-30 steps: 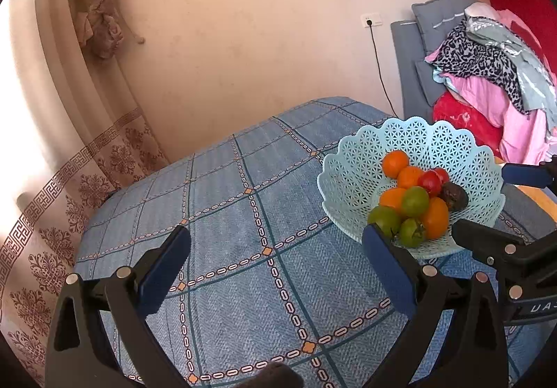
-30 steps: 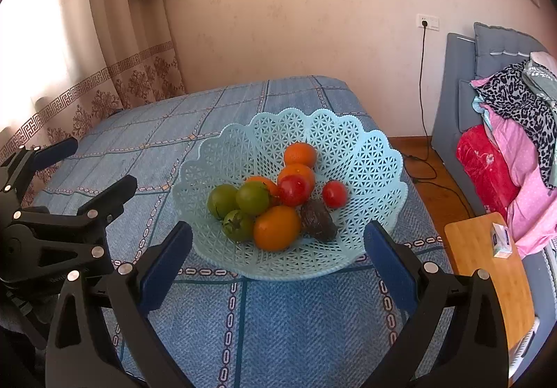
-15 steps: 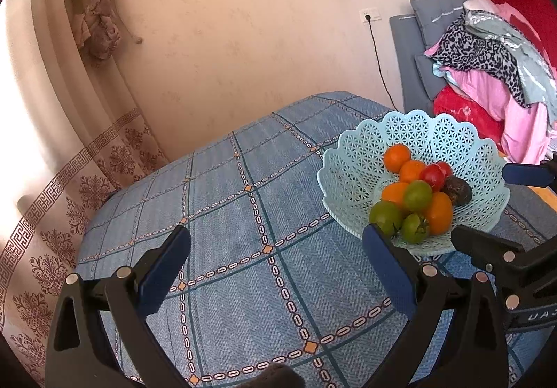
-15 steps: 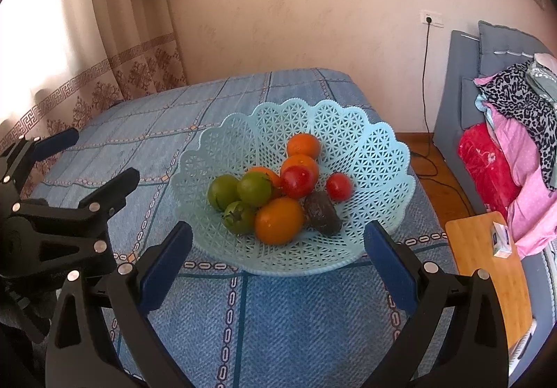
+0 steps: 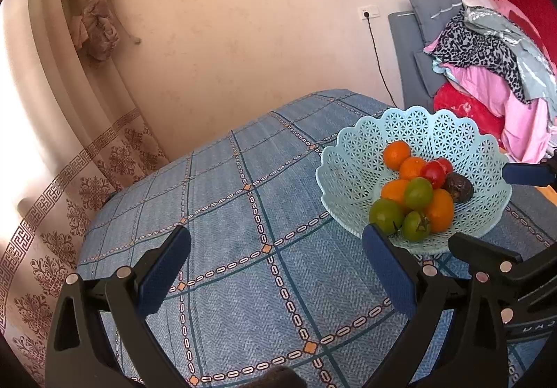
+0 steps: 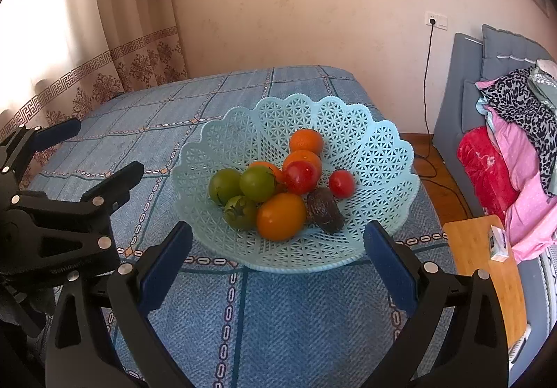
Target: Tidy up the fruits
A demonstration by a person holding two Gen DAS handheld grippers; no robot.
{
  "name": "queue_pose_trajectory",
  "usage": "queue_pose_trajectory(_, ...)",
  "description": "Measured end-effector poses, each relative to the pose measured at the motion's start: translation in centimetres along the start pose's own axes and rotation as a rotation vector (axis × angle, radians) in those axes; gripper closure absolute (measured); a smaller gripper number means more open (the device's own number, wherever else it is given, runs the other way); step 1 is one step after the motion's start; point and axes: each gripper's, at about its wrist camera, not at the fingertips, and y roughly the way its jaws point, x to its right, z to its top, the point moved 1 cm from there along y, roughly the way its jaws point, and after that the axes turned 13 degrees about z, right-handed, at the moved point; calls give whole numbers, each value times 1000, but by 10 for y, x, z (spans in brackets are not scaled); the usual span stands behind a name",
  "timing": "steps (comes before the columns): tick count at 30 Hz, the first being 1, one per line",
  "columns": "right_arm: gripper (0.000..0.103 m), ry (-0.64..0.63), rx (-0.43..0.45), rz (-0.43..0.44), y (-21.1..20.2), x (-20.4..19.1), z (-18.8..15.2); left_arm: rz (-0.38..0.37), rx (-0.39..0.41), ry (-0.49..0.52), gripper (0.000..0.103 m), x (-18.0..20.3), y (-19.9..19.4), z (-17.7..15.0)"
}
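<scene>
Fruits [image 6: 275, 193] sit heaped in the pale blue basket [image 6: 383, 158] on the checked tablecloth [image 5: 243, 231], while the left gripper [image 5: 275, 248] and right gripper [image 6: 278, 245] hover nearby, both spread wide, gripping nothing.

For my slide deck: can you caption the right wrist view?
Open right gripper faces a pale blue basket of fruits on a blue tablecloth.

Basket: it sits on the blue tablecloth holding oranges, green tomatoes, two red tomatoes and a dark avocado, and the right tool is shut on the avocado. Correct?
Not quite. The right tool is open and holds nothing; the right wrist view shows the avocado lying untouched in the basket. The rest stands.
</scene>
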Motion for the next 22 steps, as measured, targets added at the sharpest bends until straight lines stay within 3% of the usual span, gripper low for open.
queue_pose_trajectory(14,3,-13,2,-5,-4,-1,1,8,10,19,5,2,-2,-2)
queue_pose_trajectory(22,3,-19,11,3,-6,-5,2,35,-69,-33,5,-16,7,-10)
